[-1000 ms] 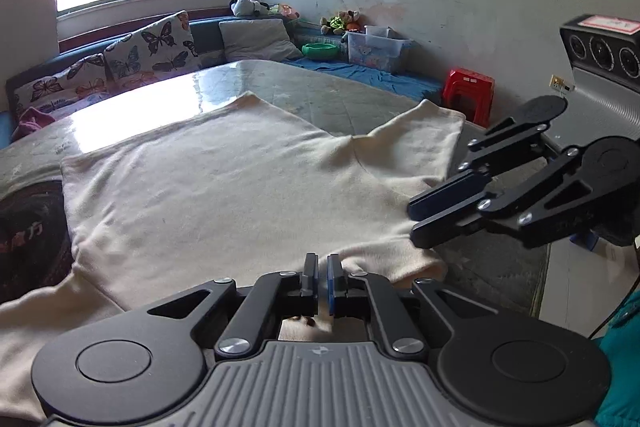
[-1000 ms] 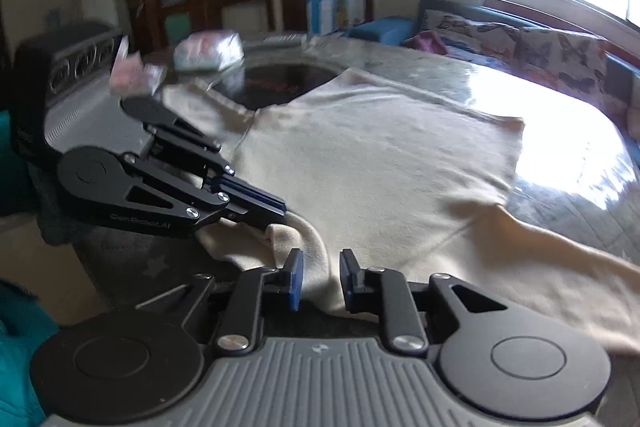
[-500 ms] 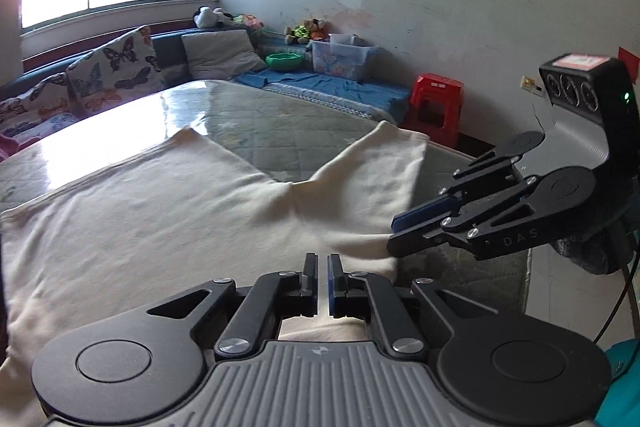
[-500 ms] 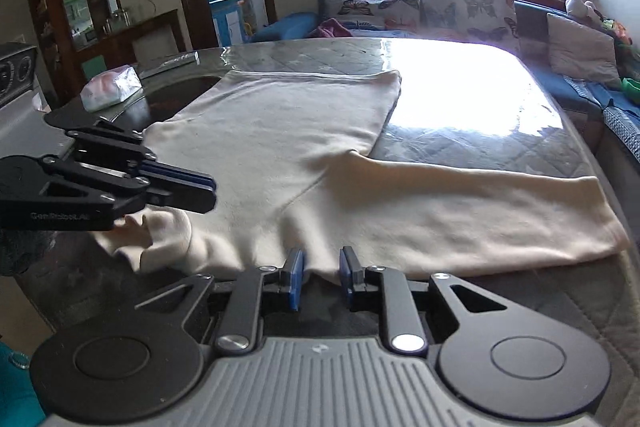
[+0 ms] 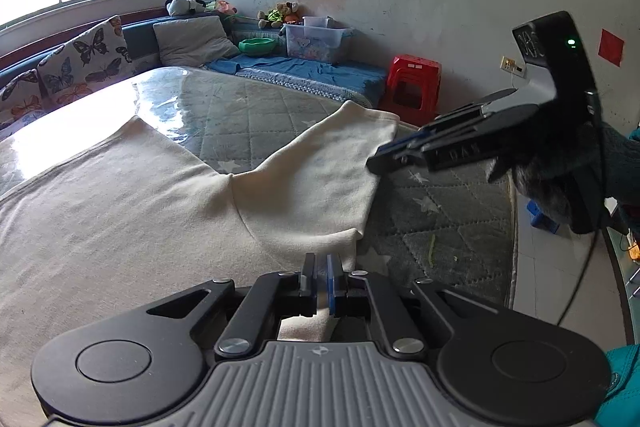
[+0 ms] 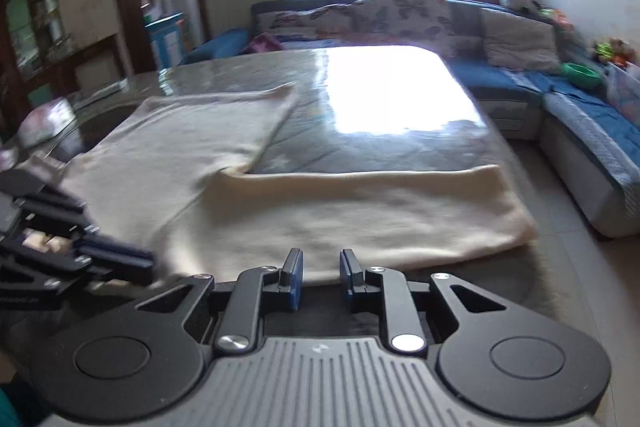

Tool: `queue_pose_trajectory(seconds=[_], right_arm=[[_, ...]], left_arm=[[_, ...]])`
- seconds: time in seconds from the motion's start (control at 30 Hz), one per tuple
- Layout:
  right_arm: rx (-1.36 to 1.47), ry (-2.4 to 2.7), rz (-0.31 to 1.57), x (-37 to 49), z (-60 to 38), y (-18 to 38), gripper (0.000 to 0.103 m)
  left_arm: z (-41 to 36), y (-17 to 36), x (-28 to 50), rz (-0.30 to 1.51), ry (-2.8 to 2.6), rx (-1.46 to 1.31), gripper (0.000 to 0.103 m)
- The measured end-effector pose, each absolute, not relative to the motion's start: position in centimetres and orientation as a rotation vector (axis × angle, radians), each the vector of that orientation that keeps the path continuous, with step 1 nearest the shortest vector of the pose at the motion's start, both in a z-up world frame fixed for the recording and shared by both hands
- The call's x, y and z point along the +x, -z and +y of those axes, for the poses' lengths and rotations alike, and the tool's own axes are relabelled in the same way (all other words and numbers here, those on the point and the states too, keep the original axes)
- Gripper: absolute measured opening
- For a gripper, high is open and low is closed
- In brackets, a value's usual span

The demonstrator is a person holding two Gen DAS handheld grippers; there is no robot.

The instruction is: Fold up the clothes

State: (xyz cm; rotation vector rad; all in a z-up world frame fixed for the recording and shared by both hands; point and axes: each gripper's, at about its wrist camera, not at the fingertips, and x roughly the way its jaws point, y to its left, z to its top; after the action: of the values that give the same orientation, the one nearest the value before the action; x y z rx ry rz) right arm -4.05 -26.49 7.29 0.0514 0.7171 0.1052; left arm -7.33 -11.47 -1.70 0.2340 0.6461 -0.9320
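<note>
A cream long-sleeved garment point(image 5: 132, 203) lies spread flat on the quilted table; it also shows in the right wrist view point(image 6: 328, 215). My left gripper point(image 5: 321, 277) is shut on the garment's near edge by the sleeve; cloth shows between and under its fingers. My right gripper point(image 6: 319, 277) is open and empty, just short of the sleeve's near edge. In the left wrist view the right gripper point(image 5: 384, 157) hangs at the sleeve's cuff end. In the right wrist view the left gripper point(image 6: 120, 259) sits at the lower left on the cloth.
The table point(image 5: 440, 211) has a glossy cover and its edge runs on the right. A red stool point(image 5: 412, 87), a blue-covered bench point(image 5: 312, 75) with a bin and toys, and butterfly cushions point(image 5: 80, 59) line the walls. A sofa point(image 6: 580, 131) stands right of the table.
Both grippers have swung right along the near edge of the garment. The right gripper has moved from the collar area out to the sleeve and stays open. The left stays shut on cloth.
</note>
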Motion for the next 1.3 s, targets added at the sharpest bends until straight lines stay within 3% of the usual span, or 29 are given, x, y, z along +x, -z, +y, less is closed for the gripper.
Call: queue_pose_trajectory(seconds=[0.33, 0.67, 0.7, 0.73, 0.77, 0.97, 1.1, 1.3], right_arm=[[0.216, 0.184, 0.674, -2.6, -34.2, -6.1, 0.026], [0.195, 0.27, 0.629, -2.4, -33.9, -5.3, 0.025], [0.183, 0.264, 0.63, -2.3, -33.8, -5.3, 0.022], [0.18, 0.255, 0.629, -2.3, -33.7, -5.3, 0.009], [0.176, 0.246, 0.627, -2.3, -33.7, -5.4, 0.008], [0.168, 0.246, 0.544, -2.7, -34.5, -7.7, 0.004], [0.164, 0.226, 0.56, -2.3, -34.5, -7.6, 0.004], [0.189, 0.21, 0.541, -2.7, -34.5, -8.4, 0.004]], left_arm=[[-12.1, 1.6, -7.5, 0.651, 0.917, 0.237, 0.006], [-11.7, 0.7, -7.3, 0.634, 0.872, 0.219, 0.012], [-11.7, 0.6, -7.2, 0.634, 0.86, 0.215, 0.012], [-11.6, 0.6, -7.0, 0.635, 0.849, 0.211, 0.012], [-11.5, 0.5, -6.8, 0.637, 0.838, 0.207, 0.012], [-12.0, 1.1, -6.4, 0.65, 0.825, 0.221, 0.013], [-12.2, 1.5, -6.6, 0.642, 0.829, 0.224, 0.024], [-10.9, 0.5, -6.5, 0.626, 0.811, 0.199, 0.025]])
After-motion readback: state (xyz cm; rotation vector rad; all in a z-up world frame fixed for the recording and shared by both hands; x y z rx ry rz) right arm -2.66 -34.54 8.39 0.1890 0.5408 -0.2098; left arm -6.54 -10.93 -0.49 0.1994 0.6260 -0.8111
